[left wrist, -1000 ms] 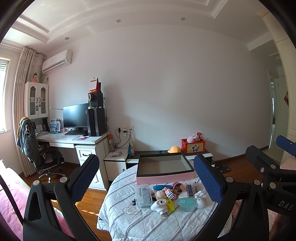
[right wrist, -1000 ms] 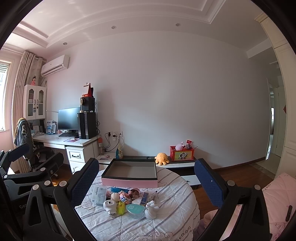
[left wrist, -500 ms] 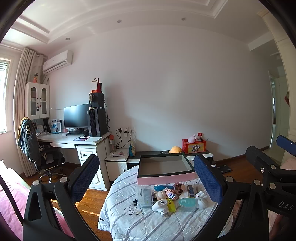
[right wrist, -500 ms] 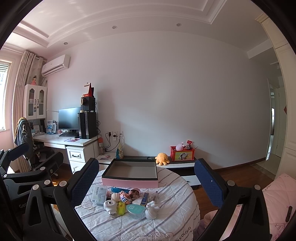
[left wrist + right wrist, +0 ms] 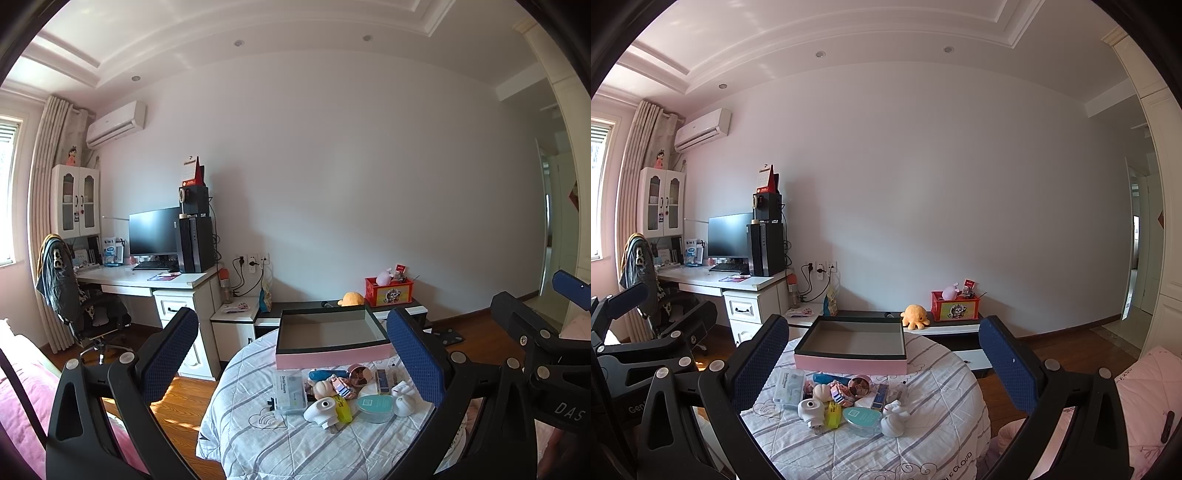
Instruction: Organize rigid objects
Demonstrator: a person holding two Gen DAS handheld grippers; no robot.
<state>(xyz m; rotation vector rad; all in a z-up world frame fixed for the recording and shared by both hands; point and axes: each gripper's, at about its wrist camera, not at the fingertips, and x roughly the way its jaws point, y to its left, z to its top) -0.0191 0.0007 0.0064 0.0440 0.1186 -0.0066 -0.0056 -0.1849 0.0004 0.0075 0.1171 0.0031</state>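
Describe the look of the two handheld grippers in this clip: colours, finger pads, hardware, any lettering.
Both grippers, left and right, have black plastic frames with triangular cutouts, silver screw heads, and blue textured finger pads. White letters "DAS" mark the right one's body seen from the left camera. No cables or sleeves show.

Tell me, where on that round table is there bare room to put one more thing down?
The pink box is empty inside. Bare striped cloth lies on the near side of the table, in front of the clutter, and on the right past the white figurine. The strip between box and clutter is crowded.
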